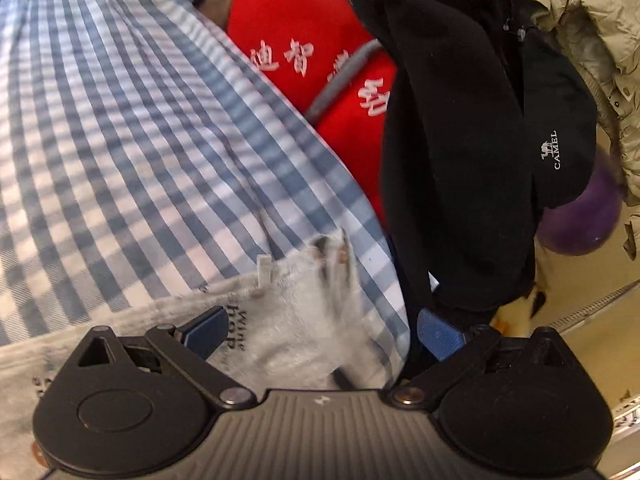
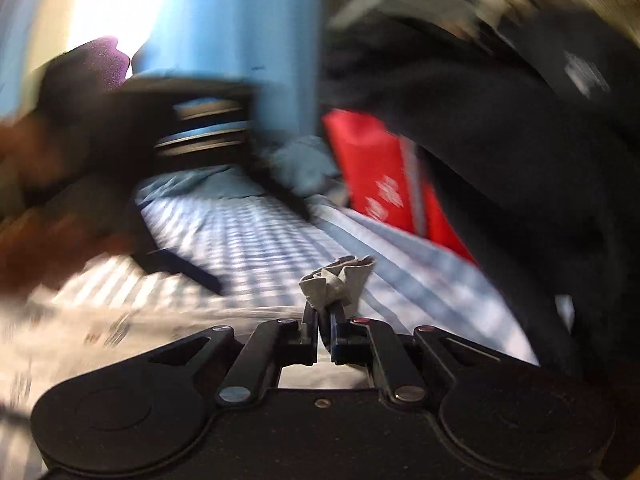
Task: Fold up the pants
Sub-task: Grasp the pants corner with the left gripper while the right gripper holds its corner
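- The left gripper hangs released, its blue pads spread wide with nothing between them, just above the pale printed pants lying on the blue-and-white checked bedsheet.
- The right gripper is clenched on a bunched fold of the same pale grey fabric, which sticks up in a crumpled tuft past the closed fingers.
- The pants show black lettering in the left wrist view; the cloth lies rumpled, with a raised corner near the edge of the bed, not flattened into any neat layer.
- Judged from this, the fold is at an early or middle stage: one hand has a hold of an edge, the other is free, and no tidy stacked rectangle shows anywhere.
- What seems left: carry the held edge across, lay it over the rest, smooth it, and likely make another fold.
- The right wrist view is badly smeared by motion, so how much of the pants lies beyond the grip cannot be told.
- Beside the bed stand a red bag with white Chinese characters, a black CAMEL garment, a beige jacket and a purple ball.
- That hanging black garment is near the working edge and could snag a swinging gripper.
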The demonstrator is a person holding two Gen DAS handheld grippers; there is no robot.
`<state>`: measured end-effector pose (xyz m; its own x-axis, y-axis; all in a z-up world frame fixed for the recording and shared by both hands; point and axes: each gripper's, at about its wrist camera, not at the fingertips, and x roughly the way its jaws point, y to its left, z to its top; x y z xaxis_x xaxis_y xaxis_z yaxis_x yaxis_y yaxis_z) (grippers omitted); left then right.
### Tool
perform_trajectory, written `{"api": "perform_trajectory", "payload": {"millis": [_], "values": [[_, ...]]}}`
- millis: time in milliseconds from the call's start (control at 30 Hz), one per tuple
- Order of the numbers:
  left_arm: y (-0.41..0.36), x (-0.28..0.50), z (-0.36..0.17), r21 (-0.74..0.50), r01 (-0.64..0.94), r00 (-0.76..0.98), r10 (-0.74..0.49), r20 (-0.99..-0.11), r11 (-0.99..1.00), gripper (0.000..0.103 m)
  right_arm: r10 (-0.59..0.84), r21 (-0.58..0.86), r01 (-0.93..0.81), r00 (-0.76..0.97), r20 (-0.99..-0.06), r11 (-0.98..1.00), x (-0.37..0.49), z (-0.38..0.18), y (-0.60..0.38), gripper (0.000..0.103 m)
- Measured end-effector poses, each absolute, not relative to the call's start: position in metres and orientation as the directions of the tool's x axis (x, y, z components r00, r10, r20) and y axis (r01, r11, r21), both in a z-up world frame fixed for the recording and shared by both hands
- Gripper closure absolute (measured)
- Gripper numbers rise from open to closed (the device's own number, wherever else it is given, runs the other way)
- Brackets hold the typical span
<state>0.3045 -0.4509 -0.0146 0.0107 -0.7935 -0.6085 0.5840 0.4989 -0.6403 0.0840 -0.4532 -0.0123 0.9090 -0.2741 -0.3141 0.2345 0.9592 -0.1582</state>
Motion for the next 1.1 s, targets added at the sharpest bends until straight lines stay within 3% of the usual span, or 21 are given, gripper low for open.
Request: {"api": "perform_trajectory", "payload": {"millis": [100, 133, 400, 533, 667, 767, 1100], "values": [[-0.45, 0.297, -0.022, -0.618, 0.573, 0.057, -0.778, -0.625, 0.538, 0.007, -0.253, -0.266, 0.17, 0.913, -0.321, 0.949, 0.086, -0.019, -0.428, 0.098], [-0.448, 0.294, -0.023, -0.604, 0.576, 0.08, -0.773, -0.629, 0.551, 0.014, -0.249, -0.277, 0.159, 0.912, -0.325, 0.947, 0.087, -0.022, -0.424, 0.098], [-0.44, 0.282, -0.028, -0.493, 0.586, 0.212, -0.709, -0.673, 0.643, 0.042, -0.225, -0.266, 0.132, 0.905, -0.36, 0.955, 0.093, -0.034, -0.416, 0.098], [-0.439, 0.282, -0.027, -0.458, 0.591, 0.24, -0.686, -0.687, 0.664, 0.068, -0.226, -0.269, 0.13, 0.904, -0.362, 0.954, 0.091, -0.035, -0.416, 0.098], [-0.437, 0.283, -0.028, -0.46, 0.58, 0.249, -0.684, -0.686, 0.673, 0.084, -0.232, -0.27, 0.136, 0.902, -0.364, 0.953, 0.085, -0.035, -0.412, 0.098], [-0.433, 0.284, -0.028, -0.472, 0.57, 0.252, -0.69, -0.678, 0.673, 0.092, -0.235, -0.273, 0.137, 0.901, -0.364, 0.952, 0.085, -0.036, -0.411, 0.098], [-0.42, 0.284, -0.022, -0.497, 0.557, 0.255, -0.706, -0.66, 0.666, 0.096, -0.227, -0.286, 0.126, 0.906, -0.357, 0.95, 0.082, -0.029, -0.4, 0.098]]}}
